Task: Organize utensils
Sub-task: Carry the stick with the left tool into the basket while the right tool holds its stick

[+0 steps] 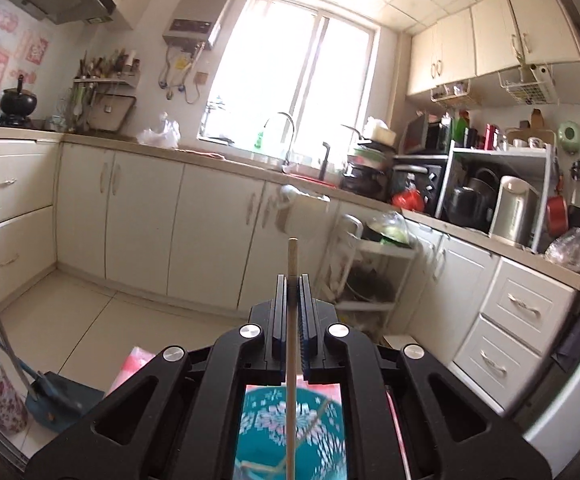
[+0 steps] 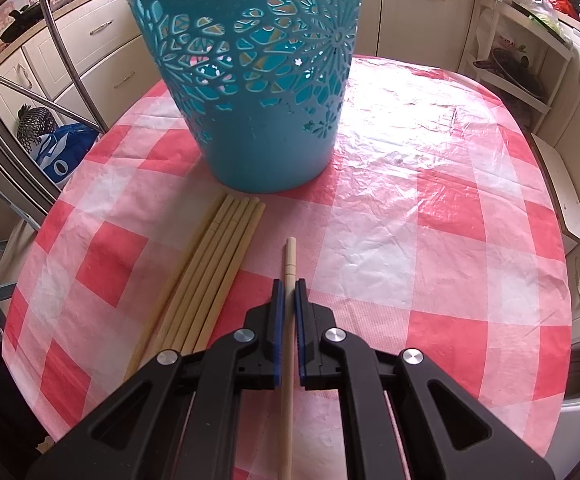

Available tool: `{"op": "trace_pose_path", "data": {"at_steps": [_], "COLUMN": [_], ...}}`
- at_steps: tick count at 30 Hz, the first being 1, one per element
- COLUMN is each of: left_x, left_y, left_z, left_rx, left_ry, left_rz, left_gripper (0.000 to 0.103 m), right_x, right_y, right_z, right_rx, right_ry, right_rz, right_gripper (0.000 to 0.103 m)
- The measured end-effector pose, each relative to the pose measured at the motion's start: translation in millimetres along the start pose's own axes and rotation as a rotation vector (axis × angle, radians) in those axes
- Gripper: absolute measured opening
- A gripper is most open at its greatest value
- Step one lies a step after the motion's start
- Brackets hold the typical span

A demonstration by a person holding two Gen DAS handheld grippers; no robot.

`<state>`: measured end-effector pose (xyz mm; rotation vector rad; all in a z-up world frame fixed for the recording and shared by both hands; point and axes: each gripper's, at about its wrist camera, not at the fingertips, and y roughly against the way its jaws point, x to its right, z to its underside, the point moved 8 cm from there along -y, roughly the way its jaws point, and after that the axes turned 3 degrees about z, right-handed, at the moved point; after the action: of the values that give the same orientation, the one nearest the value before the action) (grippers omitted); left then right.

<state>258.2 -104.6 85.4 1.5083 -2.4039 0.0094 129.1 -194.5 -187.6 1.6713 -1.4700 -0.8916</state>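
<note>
Two black grippers each pinching one pale wooden chopstick, left gripper (image 1: 294, 280) held near level above what looks like the teal perforated plastic basket (image 1: 290, 432), chopstick (image 1: 292, 264), right gripper (image 2: 288, 284) angled steeply down over the red-and-white checked tablecloth (image 2: 430, 200), its chopstick (image 2: 290, 256) beside a loose bundle of chopsticks (image 2: 217, 264)

The teal basket's (image 2: 265, 92) rim is cut off by the top edge.

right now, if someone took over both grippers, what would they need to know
Left gripper: shut on a single chopstick, raised above the teal basket, pointing out across the kitchen.
Right gripper: shut on another chopstick, angled down over the checked tablecloth.
Loose chopsticks: a bundle lying on the cloth just in front of the basket, left of the right gripper.
Done: a few chopsticks already show inside the basket.
Left: drop both held chopsticks in, then the bundle.
</note>
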Motion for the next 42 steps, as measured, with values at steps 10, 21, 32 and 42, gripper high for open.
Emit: {"op": "trace_pose_path", "data": {"at_steps": [10,21,32,42], "left_x": [-36.9,-28.0,-34.3,-40.9], "left_y": [-42.9,-30.3,-60.8,-43.7], "left_z": [24.3,-2.8,37.0,110.3], "left_rx": [-0.034,0.052,0.014,-0.281], "left_ry": [0.121,0.091,0.038,-0.07], "left_rz": [-0.077,-0.062,-0.14,-0.185], "left_gripper": [0.005,0.005,0.005,0.055], "right_x": [0.6,-1.7,-3.0,-2.4], "right_y": [0.3,0.7,0.6,1.1], "right_z": [0.2,1.0,1.3,2.6], "right_rx": [-0.001,-0.001,-0.001,-0.008], "right_ry": [0.001,0.004,0.009,0.008], "right_rz": [-0.003,-0.002,-0.001,-0.012], "right_gripper": [0.006,0.006,0.006,0.006]}}
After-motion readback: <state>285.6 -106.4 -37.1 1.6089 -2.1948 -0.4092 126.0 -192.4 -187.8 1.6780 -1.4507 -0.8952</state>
